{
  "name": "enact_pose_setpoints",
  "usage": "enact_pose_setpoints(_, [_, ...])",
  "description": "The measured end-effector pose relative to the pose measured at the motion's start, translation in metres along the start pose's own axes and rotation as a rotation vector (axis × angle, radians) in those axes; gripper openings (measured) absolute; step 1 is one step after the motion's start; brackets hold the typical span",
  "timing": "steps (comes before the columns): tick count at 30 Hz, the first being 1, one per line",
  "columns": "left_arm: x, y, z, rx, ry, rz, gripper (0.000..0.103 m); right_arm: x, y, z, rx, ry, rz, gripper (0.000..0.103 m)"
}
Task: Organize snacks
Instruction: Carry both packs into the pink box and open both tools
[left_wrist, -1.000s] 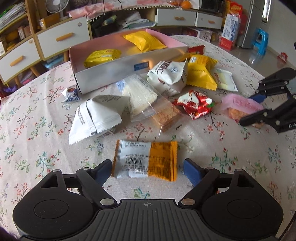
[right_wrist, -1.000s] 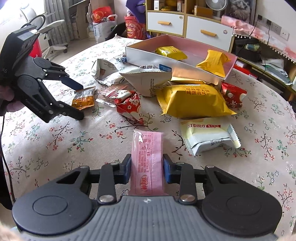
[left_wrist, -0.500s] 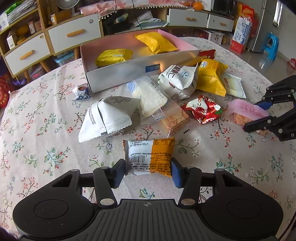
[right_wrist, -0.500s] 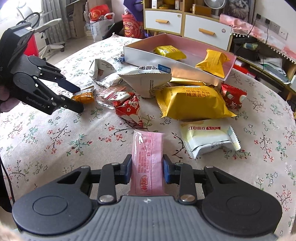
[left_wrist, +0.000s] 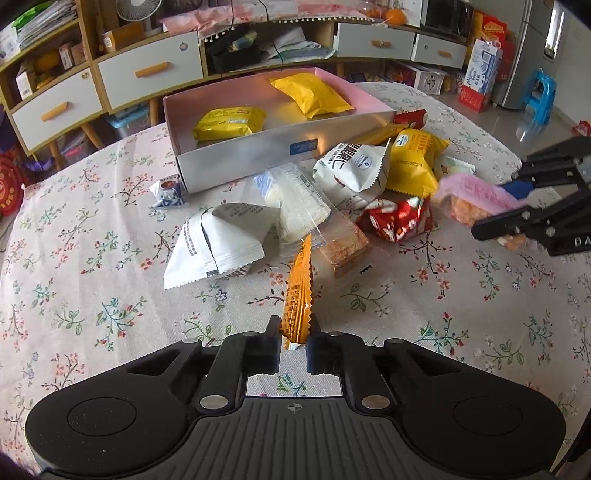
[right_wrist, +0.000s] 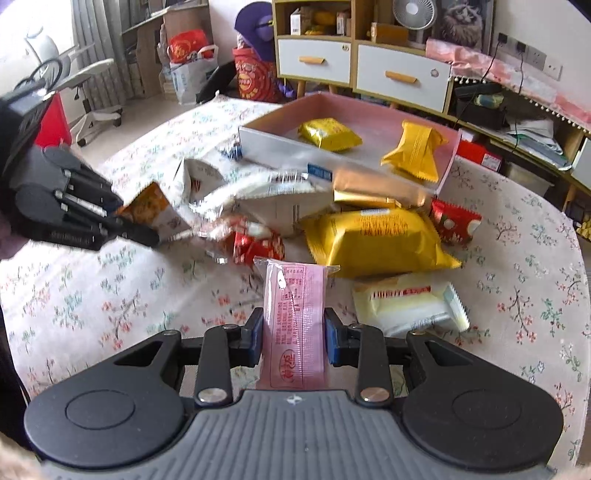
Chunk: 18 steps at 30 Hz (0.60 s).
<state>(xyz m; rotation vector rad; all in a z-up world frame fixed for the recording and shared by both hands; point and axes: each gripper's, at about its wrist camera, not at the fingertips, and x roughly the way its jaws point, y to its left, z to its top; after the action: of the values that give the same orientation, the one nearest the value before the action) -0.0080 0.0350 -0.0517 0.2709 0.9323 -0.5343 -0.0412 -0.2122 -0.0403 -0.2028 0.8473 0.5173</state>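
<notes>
My left gripper (left_wrist: 293, 338) is shut on an orange-and-white snack packet (left_wrist: 299, 291), which stands on edge above the flowered tablecloth. It shows again in the right wrist view as the left gripper (right_wrist: 122, 225) with the orange packet (right_wrist: 149, 210). My right gripper (right_wrist: 293, 341) is shut on a pink snack packet (right_wrist: 295, 321); the left wrist view shows that gripper (left_wrist: 517, 206) and the pink packet (left_wrist: 476, 203) at the right. Behind the snack pile lies an open pink-lined box (left_wrist: 258, 158) holding two yellow packets (left_wrist: 231, 122).
Loose snacks lie between the grippers and the box: white pouches (left_wrist: 221, 240), a clear cracker pack (left_wrist: 295, 206), a red packet (left_wrist: 399, 221), a big yellow bag (right_wrist: 373, 240), a pale yellow packet (right_wrist: 410, 302). Cabinets with drawers (left_wrist: 147, 74) stand behind the table.
My left gripper closed on the orange-and-white packet, which turned from flat to edge-up and lifted off the cloth. The right gripper kept its hold on the pink packet and raised it slightly.
</notes>
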Motion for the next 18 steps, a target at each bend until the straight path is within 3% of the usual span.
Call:
enact_pose_setpoints(11, [-0.019, 0.001, 0.011, -0.040, -0.076, -0.026, 0.010, 0.000, 0.006, 0.022, 0.032, -0.036, 0.007, 0.029])
enact_pose_setpoints(18, [-0.030, -0.002, 0.032, -0.070, -0.145, -0.026, 0.010, -0.007, 0.001, 0.052, 0.111, -0.122, 0.000, 0.029])
